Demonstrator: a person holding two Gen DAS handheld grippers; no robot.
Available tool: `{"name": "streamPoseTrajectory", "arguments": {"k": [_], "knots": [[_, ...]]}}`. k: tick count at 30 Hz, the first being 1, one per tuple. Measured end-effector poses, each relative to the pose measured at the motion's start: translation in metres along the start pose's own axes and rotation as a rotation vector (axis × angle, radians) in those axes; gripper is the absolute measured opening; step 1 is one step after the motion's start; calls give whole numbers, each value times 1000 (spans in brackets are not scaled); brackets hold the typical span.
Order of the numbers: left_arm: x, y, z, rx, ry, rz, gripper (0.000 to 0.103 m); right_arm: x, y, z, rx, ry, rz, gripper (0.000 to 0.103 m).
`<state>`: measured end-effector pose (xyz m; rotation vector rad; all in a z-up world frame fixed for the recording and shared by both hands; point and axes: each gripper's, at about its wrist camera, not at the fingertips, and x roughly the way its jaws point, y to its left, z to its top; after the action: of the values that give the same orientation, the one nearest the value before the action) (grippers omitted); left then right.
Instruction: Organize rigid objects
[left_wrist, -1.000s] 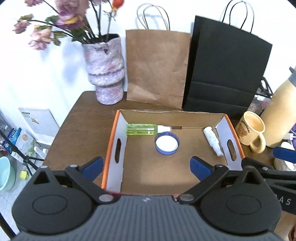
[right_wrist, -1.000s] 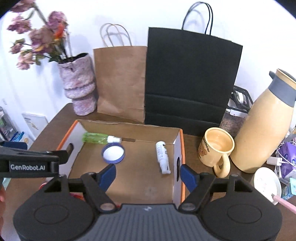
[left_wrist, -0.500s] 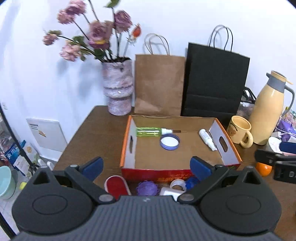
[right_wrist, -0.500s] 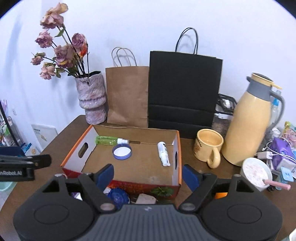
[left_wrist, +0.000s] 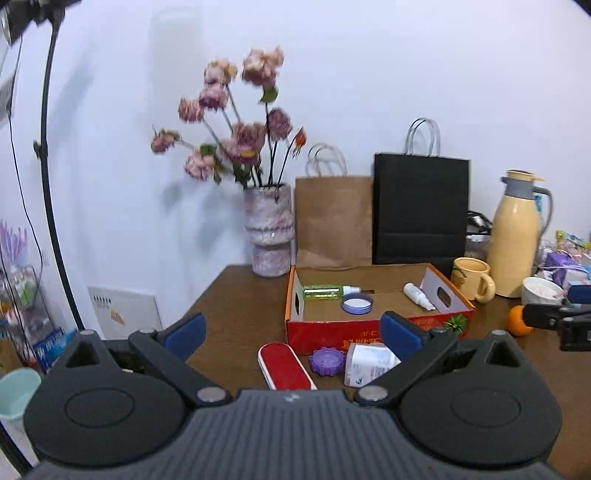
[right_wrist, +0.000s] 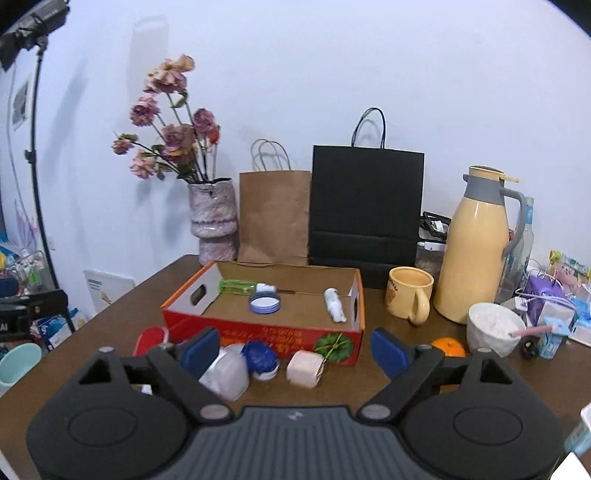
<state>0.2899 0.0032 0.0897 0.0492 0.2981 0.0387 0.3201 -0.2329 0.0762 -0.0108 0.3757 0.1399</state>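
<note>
1. Left wrist view: red cardboard box (left_wrist: 373, 334) at centre right, holding a green bottle (left_wrist: 323, 292), blue lid (left_wrist: 357, 304) and white bottle (left_wrist: 416, 295). Red case (left_wrist: 285, 366), purple cap (left_wrist: 326, 361) and white jar (left_wrist: 367, 363) lie below it, the jar partly behind a finger. Left gripper (left_wrist: 293, 334) wide open, holding nothing.
2. Right wrist view: same box (right_wrist: 258, 334) at centre. Right gripper (right_wrist: 295, 349) jaws opening, gripping nothing; blue-capped jar (right_wrist: 263, 359) and pink roll (right_wrist: 306, 368) lie between the fingers, untouched. Red case mostly hidden.
</note>
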Motion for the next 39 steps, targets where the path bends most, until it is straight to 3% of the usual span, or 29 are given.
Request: {"name": "streamPoseTrajectory", "arguments": {"k": [5, 15, 19, 22, 24, 28, 32, 39], "knots": [[-58, 6, -22, 0, -37, -52, 103, -47, 17, -29, -2, -50, 21, 90], [-173, 18, -86, -14, -134, -69, 103, -153, 44, -86, 13, -101, 74, 101], [-201, 13, -118, 18, -159, -13, 103, -179, 57, -113, -49, -105, 51, 103], [-216, 14, -142, -12, -115, 32, 103, -200, 66, -134, -28, -108, 54, 103], [-227, 13, -157, -18, -98, 24, 103, -218, 74, -152, -35, -119, 57, 103], [-241, 5, -170, -11, -128, 52, 103, -236, 82, -178, -46, -112, 53, 103], [-237, 4, -167, -44, -88, 18, 103, -237, 79, -180, -34, -107, 58, 103], [-237, 0, -168, -24, -87, 17, 103, -234, 79, -180, -30, -107, 57, 103]]}}
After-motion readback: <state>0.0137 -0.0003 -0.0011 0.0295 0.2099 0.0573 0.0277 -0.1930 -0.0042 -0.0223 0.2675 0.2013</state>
